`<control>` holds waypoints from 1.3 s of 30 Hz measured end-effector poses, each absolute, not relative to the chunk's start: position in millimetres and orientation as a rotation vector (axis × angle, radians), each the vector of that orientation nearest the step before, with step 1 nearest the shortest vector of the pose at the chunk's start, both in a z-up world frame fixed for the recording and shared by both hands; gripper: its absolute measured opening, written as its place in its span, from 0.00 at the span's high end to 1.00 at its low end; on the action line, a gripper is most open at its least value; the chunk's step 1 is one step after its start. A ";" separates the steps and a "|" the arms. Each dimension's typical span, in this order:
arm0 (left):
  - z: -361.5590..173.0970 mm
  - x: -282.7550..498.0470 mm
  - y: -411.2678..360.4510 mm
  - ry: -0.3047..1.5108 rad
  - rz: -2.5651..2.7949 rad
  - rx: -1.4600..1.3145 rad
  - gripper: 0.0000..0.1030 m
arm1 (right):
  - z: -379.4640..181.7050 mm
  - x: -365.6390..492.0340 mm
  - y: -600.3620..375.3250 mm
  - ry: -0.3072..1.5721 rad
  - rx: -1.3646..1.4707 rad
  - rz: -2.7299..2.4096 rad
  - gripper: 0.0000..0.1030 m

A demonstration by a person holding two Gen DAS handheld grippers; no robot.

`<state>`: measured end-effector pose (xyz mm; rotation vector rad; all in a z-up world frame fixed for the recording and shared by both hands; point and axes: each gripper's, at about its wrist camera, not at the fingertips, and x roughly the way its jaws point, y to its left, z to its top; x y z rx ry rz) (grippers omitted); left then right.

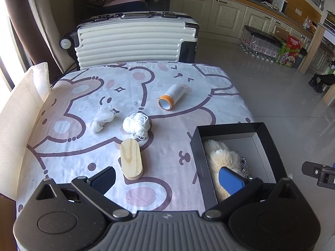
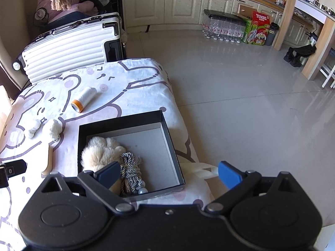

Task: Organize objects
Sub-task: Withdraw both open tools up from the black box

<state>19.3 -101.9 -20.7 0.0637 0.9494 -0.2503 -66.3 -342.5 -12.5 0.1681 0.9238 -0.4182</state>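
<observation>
A black open box (image 1: 259, 128) (image 2: 167, 133) sits at the table's right edge, holding a cream fluffy toy (image 1: 224, 159) (image 2: 100, 152) and a twisted grey-white cord (image 2: 130, 167). On the bear-print cloth lie a wooden oval block (image 1: 130, 160) (image 2: 49, 159), a white yarn ball (image 1: 137, 124) (image 2: 53, 130), a knotted white cloth (image 1: 102, 119) (image 2: 34, 127) and a white spool with an orange end (image 1: 170, 97) (image 2: 83, 99). My left gripper (image 1: 167, 178) is open above the table's near side, just right of the block. My right gripper (image 2: 168, 174) is open over the box's near edge.
A white ribbed suitcase (image 1: 134, 39) (image 2: 69, 46) stands behind the table. A cream padded edge (image 1: 18, 113) runs along the left. To the right is tiled floor (image 2: 240, 96) with bottle packs (image 2: 224, 28) and cabinets (image 2: 163, 6).
</observation>
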 end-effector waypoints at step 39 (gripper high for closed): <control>-20.5 29.5 17.0 0.929 -0.053 -0.001 0.00 | -13.3 -9.0 -230.9 0.921 0.076 -0.209 0.02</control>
